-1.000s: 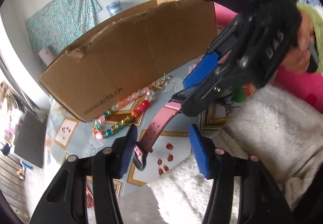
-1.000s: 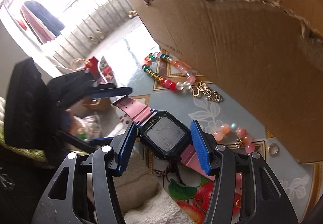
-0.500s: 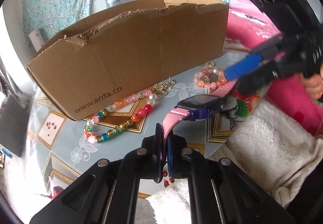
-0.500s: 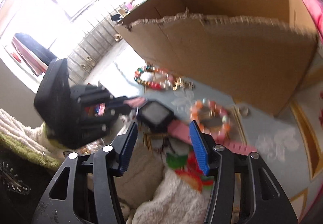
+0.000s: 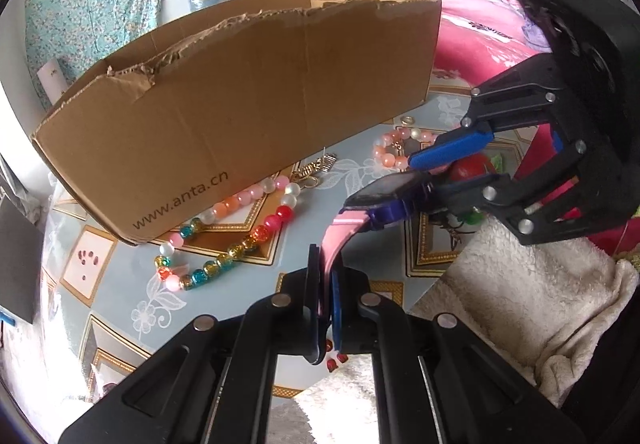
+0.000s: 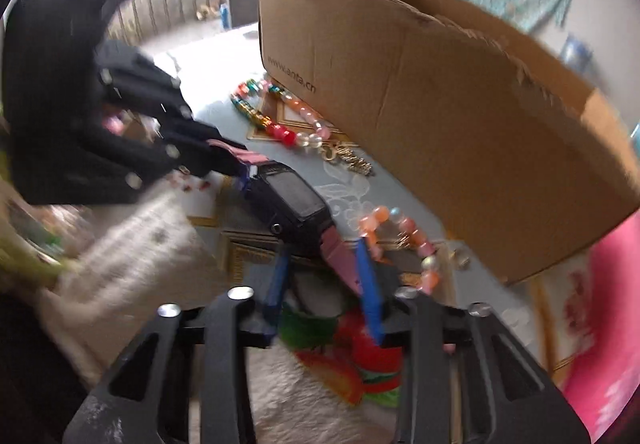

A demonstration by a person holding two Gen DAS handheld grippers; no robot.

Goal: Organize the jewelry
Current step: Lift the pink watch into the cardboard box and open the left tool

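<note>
Watch point(image 5: 390, 192), pink-strapped with a dark square face, hangs in the air above the table point(image 5: 120, 296), strung between the two tools. Left gripper point(image 5: 326, 284) is pressed together on one pink strap end. Right gripper point(image 6: 322, 272) has its blue fingers point(image 6: 370, 284) spread either side of the other strap, which lies against one finger; whether they pinch it cannot be told. Ahead of the left gripper lie a multicoloured bead necklace point(image 5: 228, 228) and a gold trinket point(image 5: 316, 168). Beyond the right gripper's tips rests a peach bead bracelet point(image 5: 394, 150). Behind all stands a torn cardboard box point(image 5: 256, 96).
</note>
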